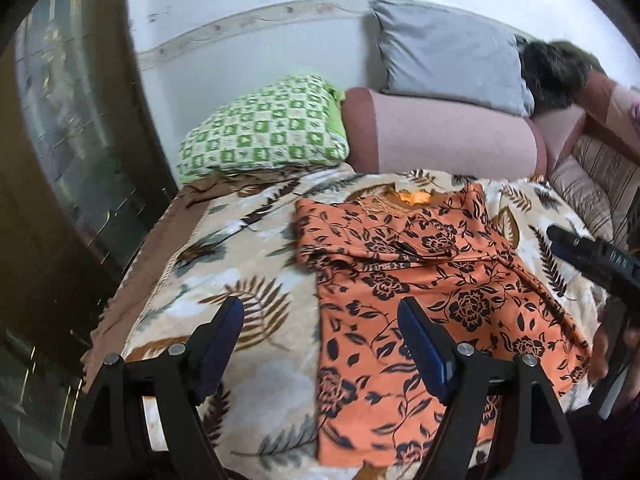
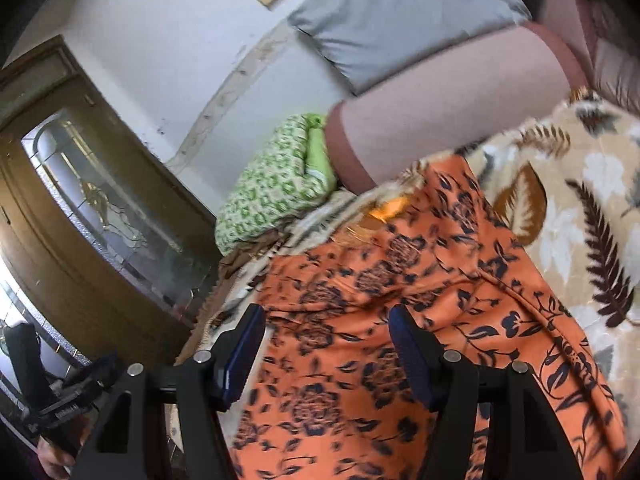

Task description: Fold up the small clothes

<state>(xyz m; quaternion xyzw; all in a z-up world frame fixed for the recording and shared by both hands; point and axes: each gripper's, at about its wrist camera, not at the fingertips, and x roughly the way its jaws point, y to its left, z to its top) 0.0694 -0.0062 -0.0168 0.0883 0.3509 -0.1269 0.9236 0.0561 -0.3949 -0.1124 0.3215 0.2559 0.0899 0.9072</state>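
Note:
An orange garment with a dark flower print lies flat on the leaf-patterned bedspread, one sleeve folded across its chest. My left gripper is open and empty above the garment's left edge. The right gripper shows at the right edge of the left wrist view. In the right wrist view the right gripper is open and empty, hovering over the same orange garment. The left gripper shows at the lower left there.
A green checked pillow, a pink bolster and a grey pillow lie at the head of the bed by the white wall. A wooden glass-panelled door stands left of the bed. Striped bedding is at the right.

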